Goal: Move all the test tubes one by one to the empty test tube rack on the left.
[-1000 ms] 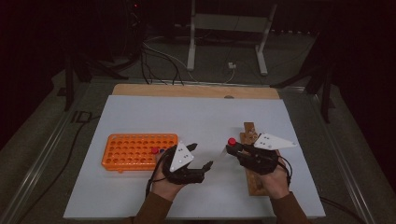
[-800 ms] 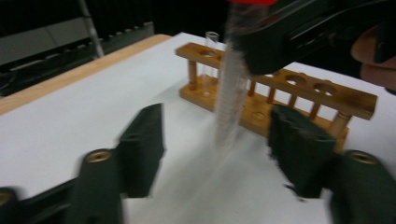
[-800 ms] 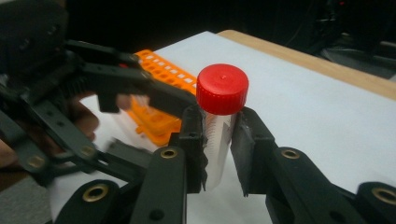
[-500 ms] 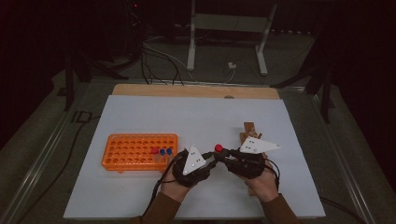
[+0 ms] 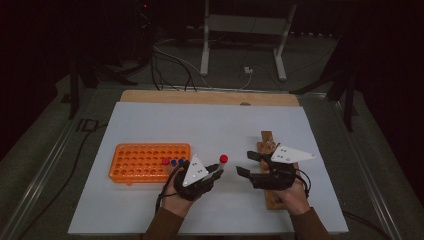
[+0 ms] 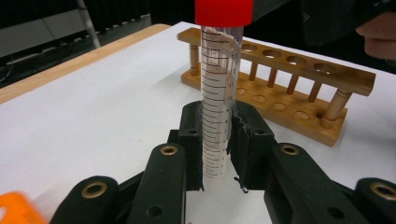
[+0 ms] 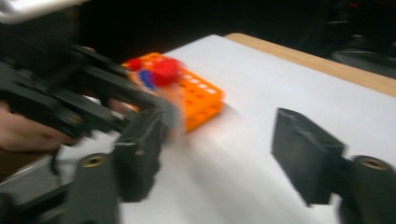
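Observation:
A clear graduated tube with a red cap stands upright between the pads of my left gripper, which is shut on its lower part. From above, the left gripper sits just right of the orange rack, the tube's cap at its tip. My right gripper faces it from the right; its jaws have just been opening and nothing is between them. In the right gripper view the right gripper stands wide, and the tube shows blurred beyond it.
A wooden tube rack lies under my right hand; its holes hold nothing. The orange rack holds red- and blue-capped tubes at its right end. A white mat covers the table.
The right gripper carried the red-capped tube left from the wooden rack to the left gripper. The left gripper shut on it, and the right gripper opened and drew back.

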`<state>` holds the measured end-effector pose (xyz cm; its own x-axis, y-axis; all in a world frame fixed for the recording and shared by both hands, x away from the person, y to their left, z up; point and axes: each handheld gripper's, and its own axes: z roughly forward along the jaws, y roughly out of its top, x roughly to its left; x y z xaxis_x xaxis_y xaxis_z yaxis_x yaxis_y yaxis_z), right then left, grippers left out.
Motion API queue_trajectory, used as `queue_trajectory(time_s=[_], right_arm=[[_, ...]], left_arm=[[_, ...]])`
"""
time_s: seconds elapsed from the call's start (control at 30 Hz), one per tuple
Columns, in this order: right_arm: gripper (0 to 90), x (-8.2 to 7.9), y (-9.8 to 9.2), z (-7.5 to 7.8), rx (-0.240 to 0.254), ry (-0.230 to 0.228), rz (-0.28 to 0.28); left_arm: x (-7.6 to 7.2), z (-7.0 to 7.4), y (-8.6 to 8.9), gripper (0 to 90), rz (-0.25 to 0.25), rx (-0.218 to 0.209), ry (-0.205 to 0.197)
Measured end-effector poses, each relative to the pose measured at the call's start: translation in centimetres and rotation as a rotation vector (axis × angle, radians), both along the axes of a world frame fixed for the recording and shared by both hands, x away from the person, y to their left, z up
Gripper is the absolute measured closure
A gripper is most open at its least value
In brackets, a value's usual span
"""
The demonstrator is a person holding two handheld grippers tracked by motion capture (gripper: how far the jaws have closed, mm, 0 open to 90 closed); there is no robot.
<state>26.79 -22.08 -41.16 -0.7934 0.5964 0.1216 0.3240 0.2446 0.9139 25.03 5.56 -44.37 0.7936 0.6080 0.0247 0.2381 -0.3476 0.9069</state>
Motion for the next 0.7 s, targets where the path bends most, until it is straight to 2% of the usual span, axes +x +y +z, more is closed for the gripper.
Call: queue_trajectory(time_s=[0.07,0.17,0.3,0.5,0.7], right_arm=[[18.7,0.1,-0.8,0.0,-0.005,0.002,-0.046],[14.8,0.2,-1.8,0.0,-0.013,0.001,-0.091],[2.7,0.1,-2.8,0.0,-0.016,-0.005,-0.126],[0.2,0.1,-3.6,0.1,-0.005,-0.011,-0.15],[0.2,0.0,-4.0,0.1,-0.001,-0.017,-0.158]], left_arm=[[-0.2,0.2,1.1,75.5,0.007,-0.011,0.001],[-0.5,0.2,2.7,75.5,0.023,-0.015,-0.002],[-0.9,0.1,5.4,75.6,0.066,-0.021,0.002],[-1.5,-0.1,9.0,75.5,0.128,-0.053,0.005],[-1.7,0.1,11.5,75.5,0.176,-0.079,-0.015]])
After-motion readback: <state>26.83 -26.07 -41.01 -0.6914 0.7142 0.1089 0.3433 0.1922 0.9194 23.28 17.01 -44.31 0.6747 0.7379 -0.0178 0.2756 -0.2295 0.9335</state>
